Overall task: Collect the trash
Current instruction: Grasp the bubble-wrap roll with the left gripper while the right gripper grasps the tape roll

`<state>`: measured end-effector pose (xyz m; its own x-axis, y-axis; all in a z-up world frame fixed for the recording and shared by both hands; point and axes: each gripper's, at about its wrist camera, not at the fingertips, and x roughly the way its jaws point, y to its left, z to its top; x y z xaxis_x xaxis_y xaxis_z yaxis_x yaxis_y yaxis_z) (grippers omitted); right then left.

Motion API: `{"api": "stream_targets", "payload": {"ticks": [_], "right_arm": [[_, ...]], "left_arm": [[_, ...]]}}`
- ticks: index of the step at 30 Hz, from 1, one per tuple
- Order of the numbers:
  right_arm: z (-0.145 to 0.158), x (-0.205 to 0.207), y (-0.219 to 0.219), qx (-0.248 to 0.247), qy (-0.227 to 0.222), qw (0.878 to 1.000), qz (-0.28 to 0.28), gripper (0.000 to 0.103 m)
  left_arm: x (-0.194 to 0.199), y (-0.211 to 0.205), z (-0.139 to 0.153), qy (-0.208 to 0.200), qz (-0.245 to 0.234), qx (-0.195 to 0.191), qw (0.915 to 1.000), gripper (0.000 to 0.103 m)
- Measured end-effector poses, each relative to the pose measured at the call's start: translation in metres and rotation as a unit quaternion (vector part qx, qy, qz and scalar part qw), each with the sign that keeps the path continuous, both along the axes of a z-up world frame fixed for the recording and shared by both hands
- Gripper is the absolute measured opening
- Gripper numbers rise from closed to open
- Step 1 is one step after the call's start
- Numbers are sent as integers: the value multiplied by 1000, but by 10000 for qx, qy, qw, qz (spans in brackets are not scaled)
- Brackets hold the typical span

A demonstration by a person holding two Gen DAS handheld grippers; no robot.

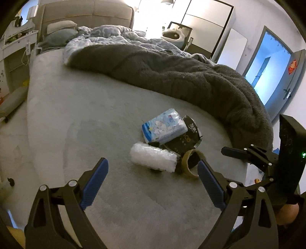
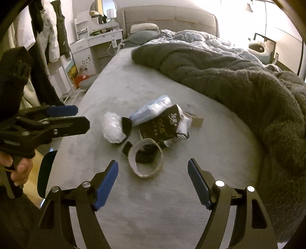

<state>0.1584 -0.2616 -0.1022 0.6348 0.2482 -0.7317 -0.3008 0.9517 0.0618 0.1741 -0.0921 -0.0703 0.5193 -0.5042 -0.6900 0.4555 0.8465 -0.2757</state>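
Nearest in the left wrist view, the left hand-held gripper (image 1: pixel 153 183) is held wide open above the grey bed (image 1: pixel 76 124), with nothing gripped between its blue pads (image 1: pixel 94 183). In the right wrist view, the right hand-held gripper (image 2: pixel 153 183) is likewise spread wide and empty, its blue pads (image 2: pixel 106 187) set apart over the same sheet. Just beyond both sets of fingers, a small heap of trash is gathered on the bare part of the mattress. The empty tape ring (image 1: pixel 192 162) is found closest, lying on its side, with a small black piece seen through its hole in the right wrist view (image 2: pixel 146 156). Just beside it, a roll of bubble wrap (image 1: pixel 154 159) is laid on the sheet, touching the other pieces. Behind these, a black torn package (image 1: pixel 188 137) is propped, and a blue and white plastic packet (image 1: pixel 164 129) is rested against it. Farther back, a dark grey fleece blanket (image 1: pixel 181 76) is bunched across the bed, well apart from the heap. Beyond it, a pale patterned duvet (image 1: pixel 118 36) and pillows (image 1: pixel 61 26) are seen against the padded headboard (image 1: pixel 86 11). A white dressing desk (image 2: pixel 99 42) with a round mirror is placed beside the bed's head.
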Motion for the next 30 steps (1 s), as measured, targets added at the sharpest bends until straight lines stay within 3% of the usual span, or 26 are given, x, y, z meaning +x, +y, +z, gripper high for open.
{"api": "stream_targets", "payload": {"ticks": [12, 19, 27, 30], "right_arm": [[-12, 14, -1, 131, 188, 9996, 146, 76], [-17, 17, 6, 105, 242, 9993, 267, 76], [-25, 22, 8, -97, 359, 9991, 220, 59], [-27, 21, 11, -144, 386, 9988, 268, 53]], "left_arm": [[24, -7, -17, 229, -42, -264, 9994, 94], [33, -9, -24, 402, -83, -451, 9981, 84], [36, -17, -31, 477, -209, -393, 9979, 68], [37, -16, -31, 498, -179, -425, 9977, 68]]}}
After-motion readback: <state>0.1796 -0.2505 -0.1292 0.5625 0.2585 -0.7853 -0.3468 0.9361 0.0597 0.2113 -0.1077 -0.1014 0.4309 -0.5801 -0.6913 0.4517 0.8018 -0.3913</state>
